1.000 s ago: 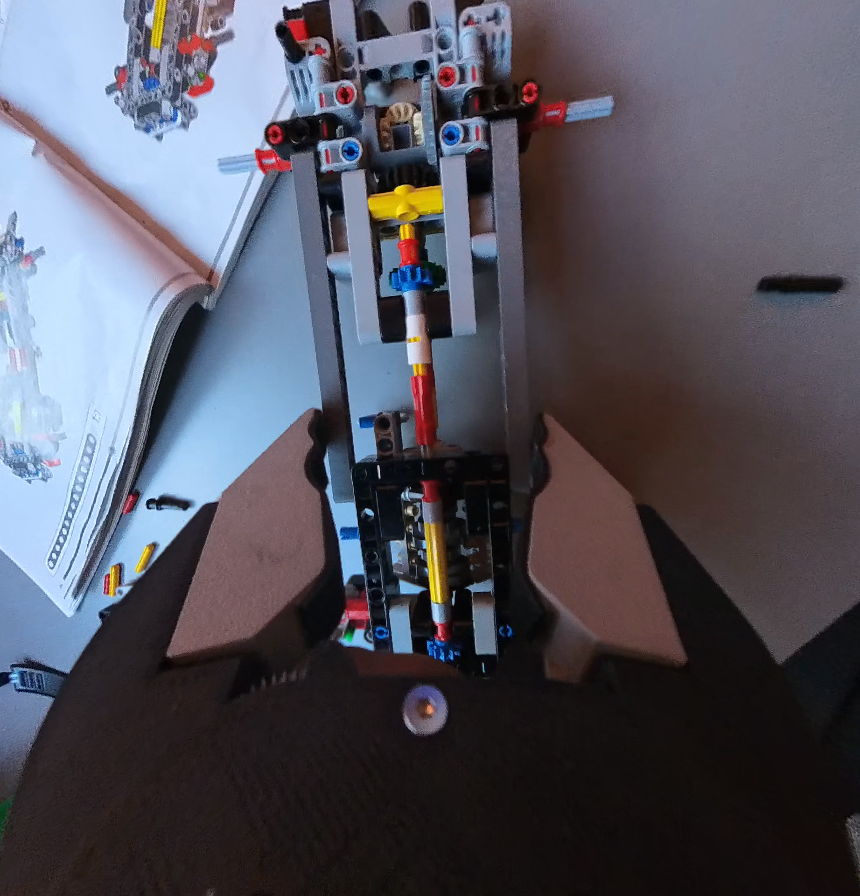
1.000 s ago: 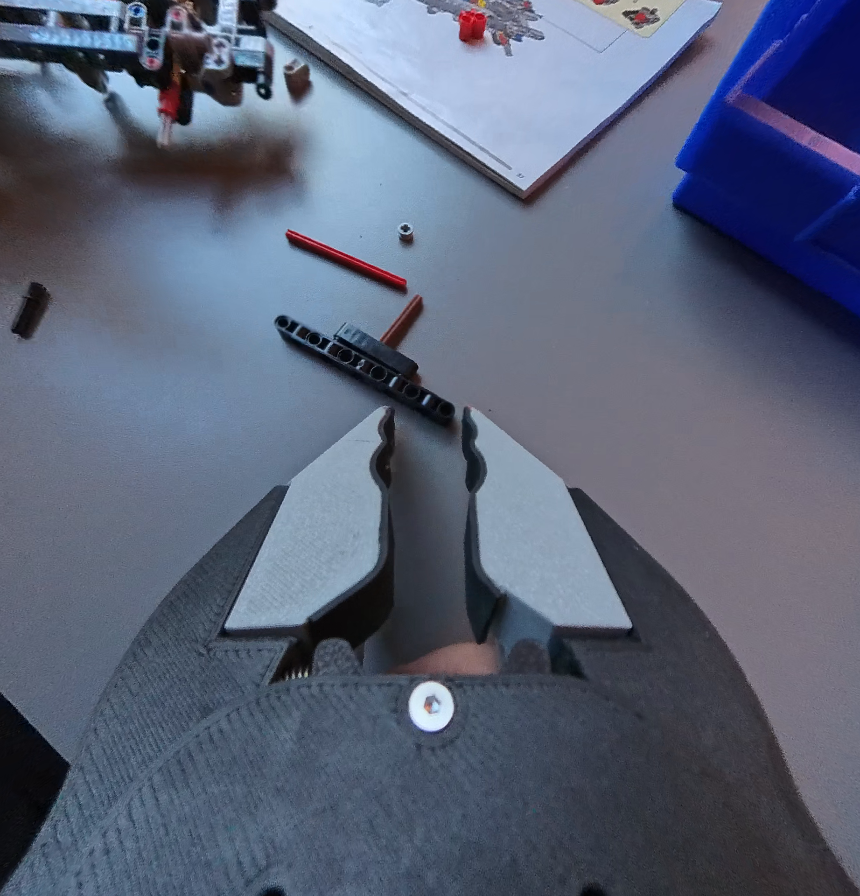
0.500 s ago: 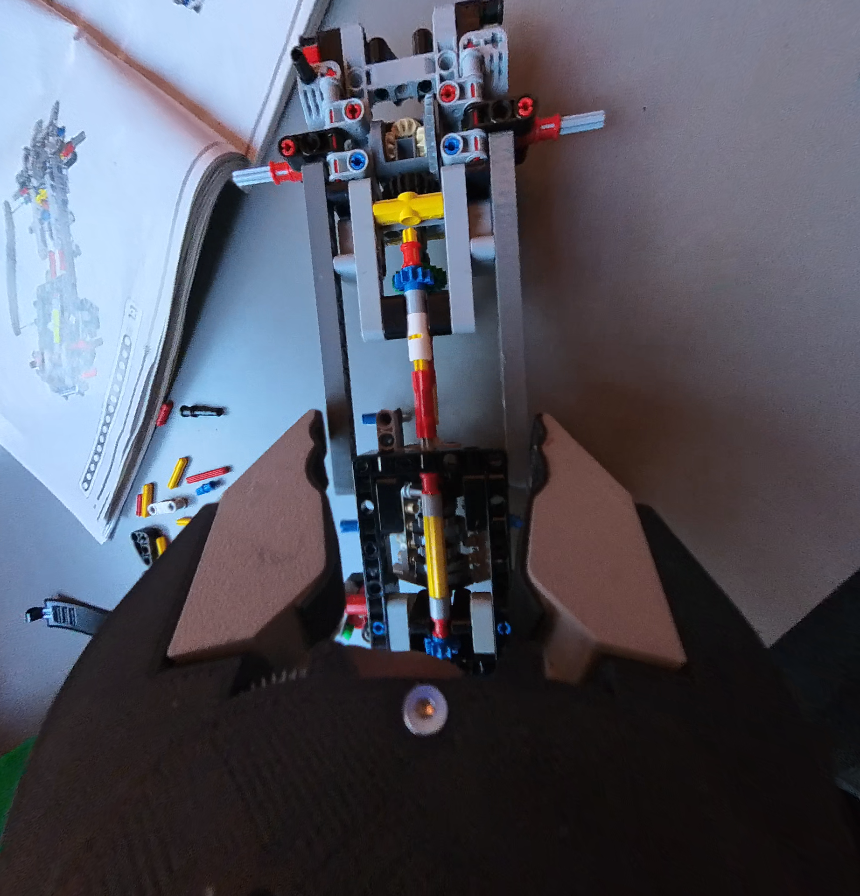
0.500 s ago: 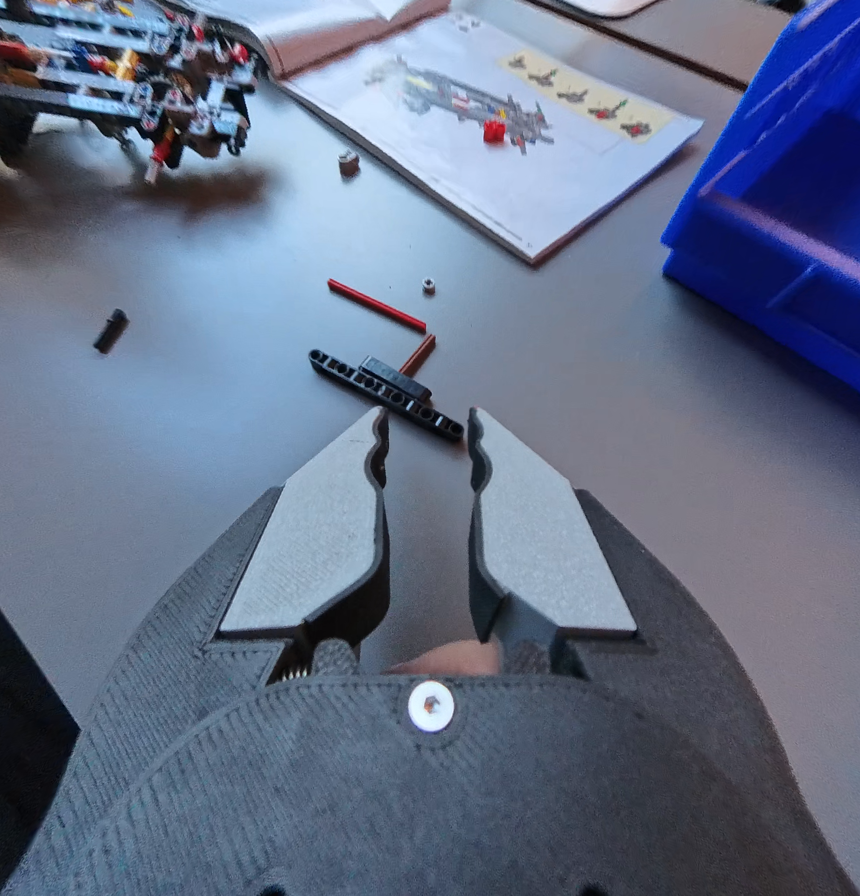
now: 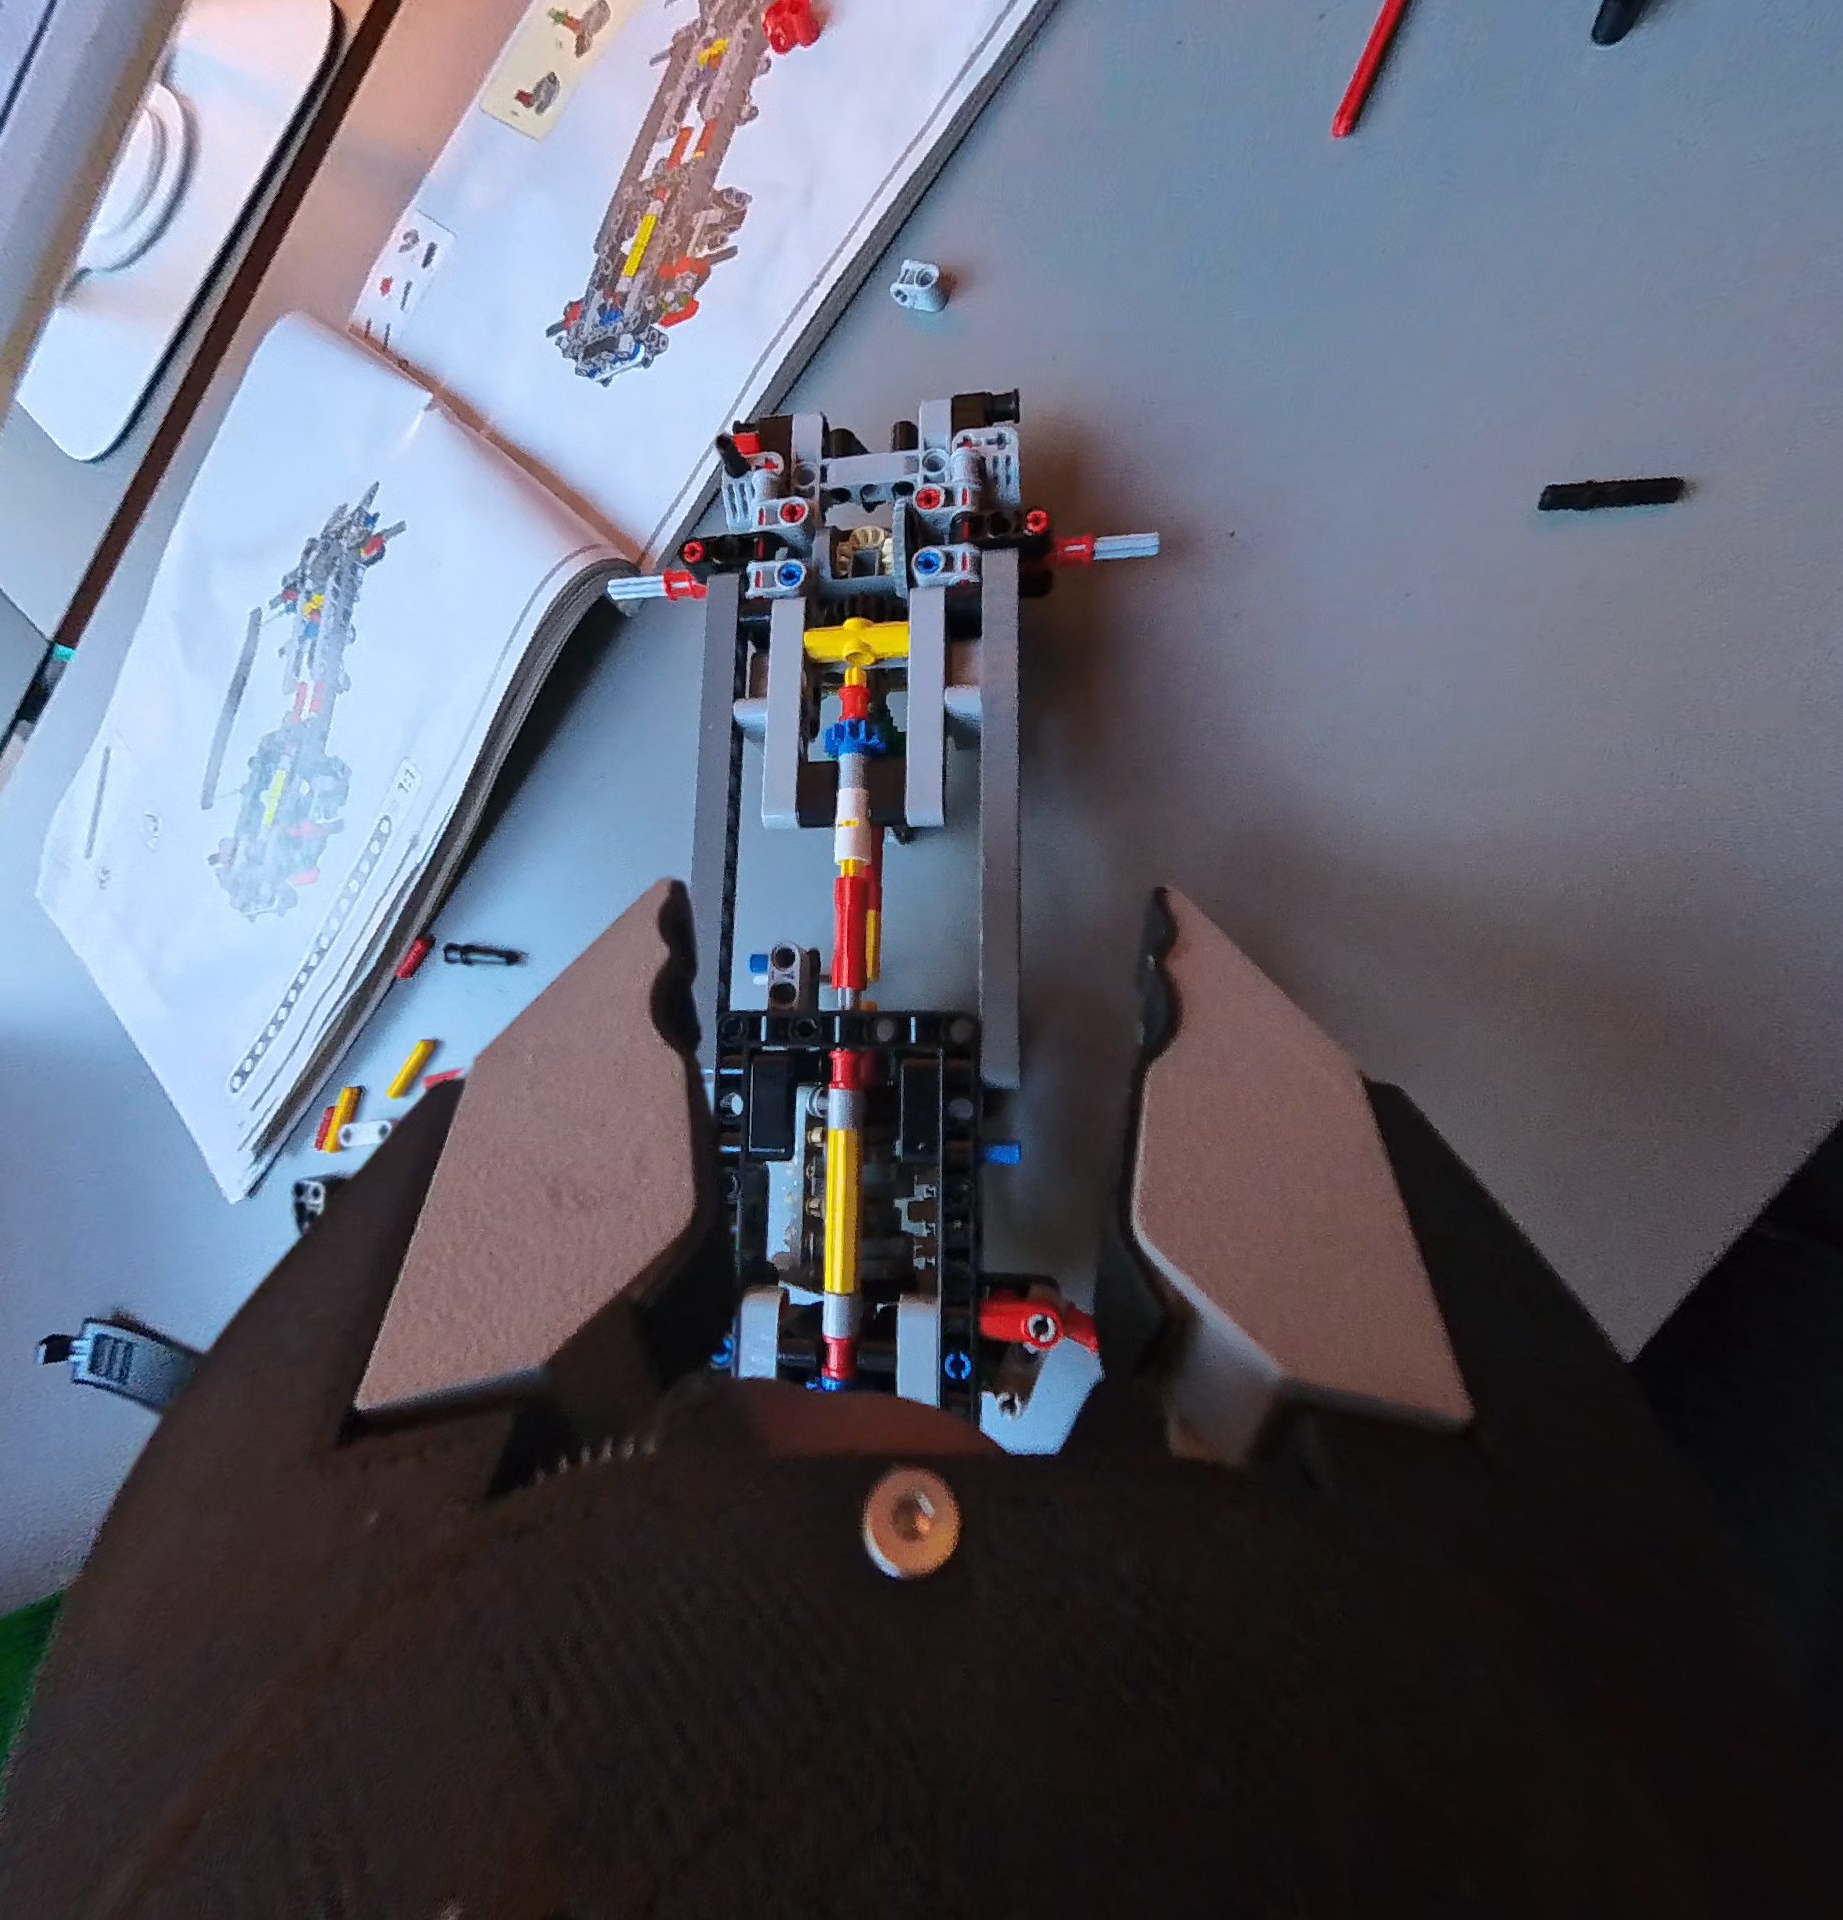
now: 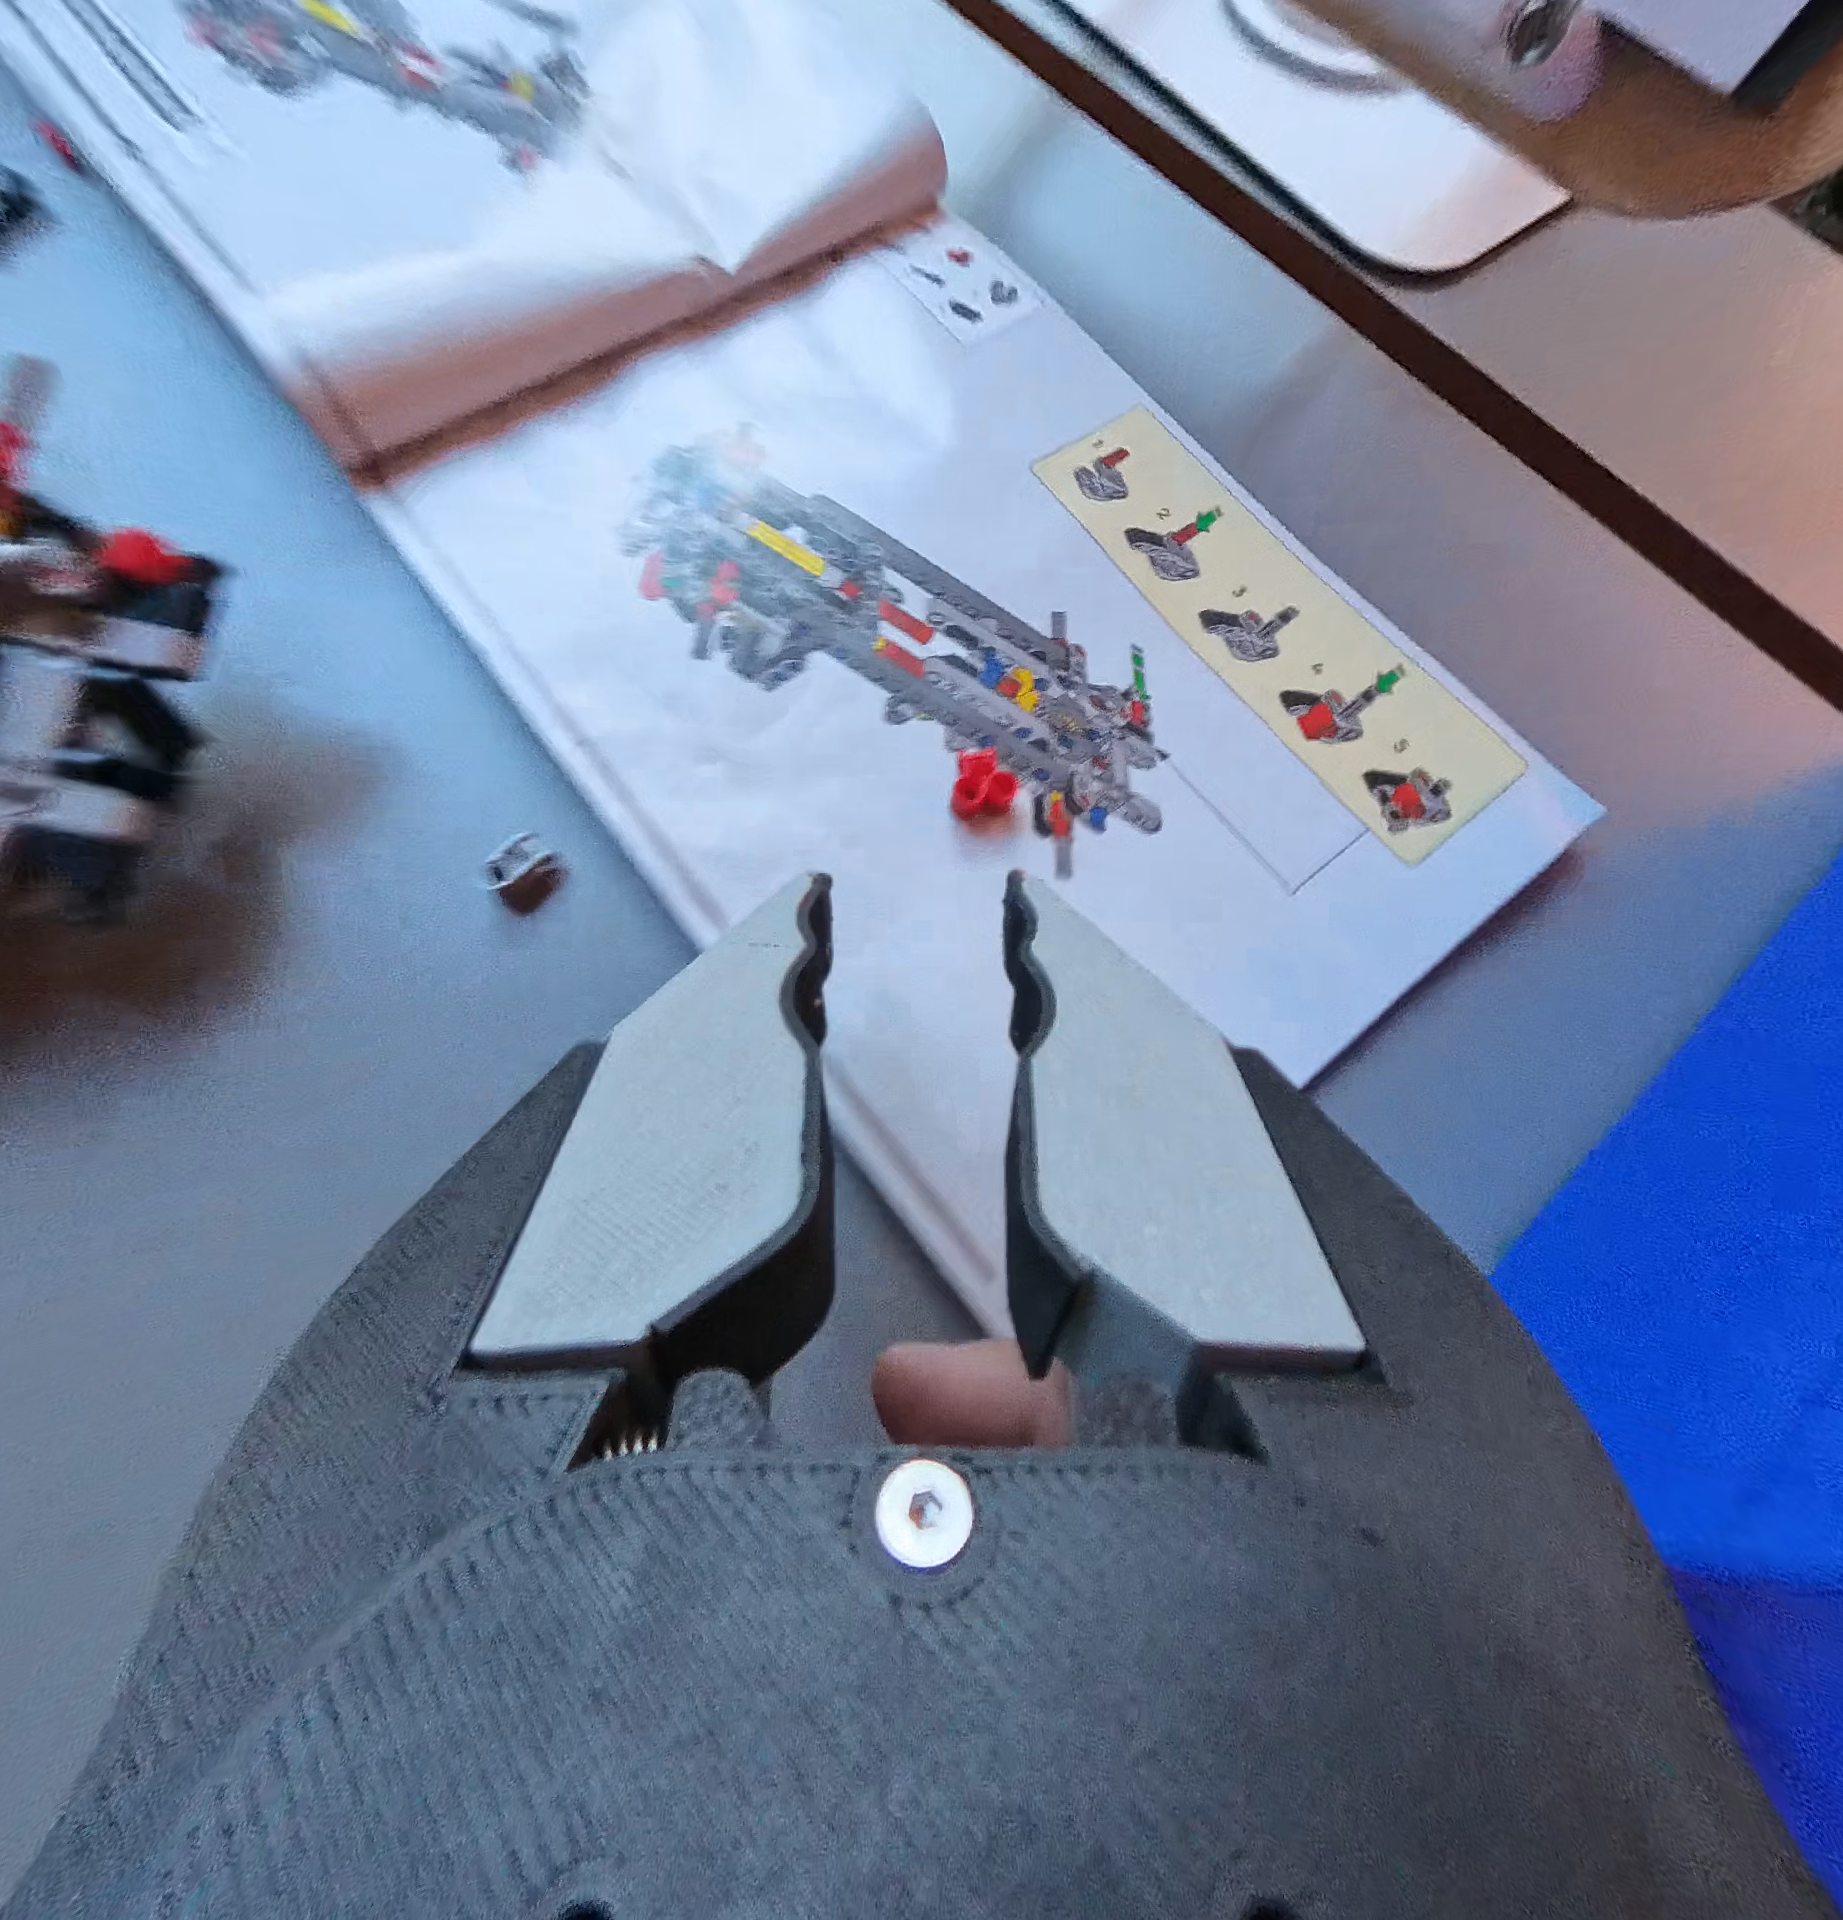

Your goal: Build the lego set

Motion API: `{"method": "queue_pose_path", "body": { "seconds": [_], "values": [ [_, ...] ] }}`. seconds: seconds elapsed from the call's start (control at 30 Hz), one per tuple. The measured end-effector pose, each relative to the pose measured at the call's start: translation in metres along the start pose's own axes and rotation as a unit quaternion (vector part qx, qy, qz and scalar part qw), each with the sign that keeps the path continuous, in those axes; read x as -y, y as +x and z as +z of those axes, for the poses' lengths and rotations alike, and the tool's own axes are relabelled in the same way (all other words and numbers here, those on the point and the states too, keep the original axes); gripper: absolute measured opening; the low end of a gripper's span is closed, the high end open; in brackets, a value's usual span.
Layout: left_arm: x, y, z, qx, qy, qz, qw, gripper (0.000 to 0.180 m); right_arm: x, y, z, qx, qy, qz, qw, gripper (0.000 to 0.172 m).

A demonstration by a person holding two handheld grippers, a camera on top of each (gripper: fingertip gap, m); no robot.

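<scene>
- Chassis (image 5: 857, 1039) of a brick-built vehicle, long and narrow, lies on the grey table (image 5: 1416, 831) in the middle of the left wrist view; its long axis runs from the bottom centre up the frame, in line with the fingers.
- Left gripper (image 5: 912, 914) stands wide open around the near end of that chassis. The left finger (image 5: 564, 1122) sits just beside or against the dark side beam; the right finger (image 5: 1281, 1143) stands clear, with bare table between it and the grey beam. Nothing is clamped.
- A yellow, red and grey shaft runs down the chassis centre line, straight up from the fork of the gripper.
- An open instruction booklet (image 5: 304, 727) lies at the left and upper left of that view, with small loose pins (image 5: 410, 1068) on the table below its corner.
- At the upper right of the view lie a thin red axle (image 5: 1364, 73) and a short black piece (image 5: 1611, 494), well apart from the fingers.
- Right gripper (image 6: 915, 883) hangs partly open over the near edge of the booklet (image 6: 896, 416), with only the white page between its fingers. It holds nothing.
- A small red connector (image 6: 984, 790) rests on the page just beyond and slightly right of the fingertips; it is the loose piece nearest this gripper.
- A small grey connector (image 6: 522, 868) lies on the table to the left of the fingers; the blurred chassis (image 6: 65, 675) sits at the left edge.
- A blue bin (image 6: 1727, 1351) fills the lower right.
</scene>
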State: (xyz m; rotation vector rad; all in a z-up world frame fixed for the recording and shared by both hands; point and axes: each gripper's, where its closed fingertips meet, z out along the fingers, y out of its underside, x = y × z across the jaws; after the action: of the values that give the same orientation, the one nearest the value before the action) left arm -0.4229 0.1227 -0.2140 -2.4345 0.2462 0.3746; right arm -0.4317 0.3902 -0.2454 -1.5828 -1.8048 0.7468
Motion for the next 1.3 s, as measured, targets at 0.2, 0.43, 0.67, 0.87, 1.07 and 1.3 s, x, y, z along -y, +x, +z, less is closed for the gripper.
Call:
{"method": "queue_pose_path", "body": {
  "seconds": [0.2, 0.43, 0.67, 0.87, 1.07, 1.3],
  "values": [
    [-0.019, -0.011, 0.015, -0.005, -0.035, 0.017, 0.999, 0.086, 0.004, 0.017, 0.033, 0.008, -0.044, -0.028, 0.999, 0.030],
    [-0.034, -0.012, 0.031, -0.050, -0.056, 0.020, 0.997, 0.086, 0.002, 0.004, 0.043, 0.075, -0.070, -0.016, 0.995, 0.013],
    [-0.045, -0.018, 0.030, -0.132, -0.051, 0.055, 0.988, 0.087, 0.007, -0.093, -0.015, 0.173, -0.009, -0.079, 0.982, 0.013],
    [-0.041, -0.032, 0.009, -0.077, -0.058, 0.063, 0.993, 0.082, -0.010, -0.172, -0.065, 0.129, 0.097, -0.251, 0.954, 0.013],
    [-0.006, -0.003, -0.030, -0.037, 0.037, -0.021, 0.998, 0.060, 0.000, -0.191, -0.089, 0.031, 0.233, -0.335, 0.913, 0.013],
    [0.044, 0.064, -0.013, -0.185, 0.125, -0.164, 0.961, 0.040, 0.011, -0.207, -0.105, -0.053, 0.298, -0.412, 0.860, 0.012]
  ]
}}
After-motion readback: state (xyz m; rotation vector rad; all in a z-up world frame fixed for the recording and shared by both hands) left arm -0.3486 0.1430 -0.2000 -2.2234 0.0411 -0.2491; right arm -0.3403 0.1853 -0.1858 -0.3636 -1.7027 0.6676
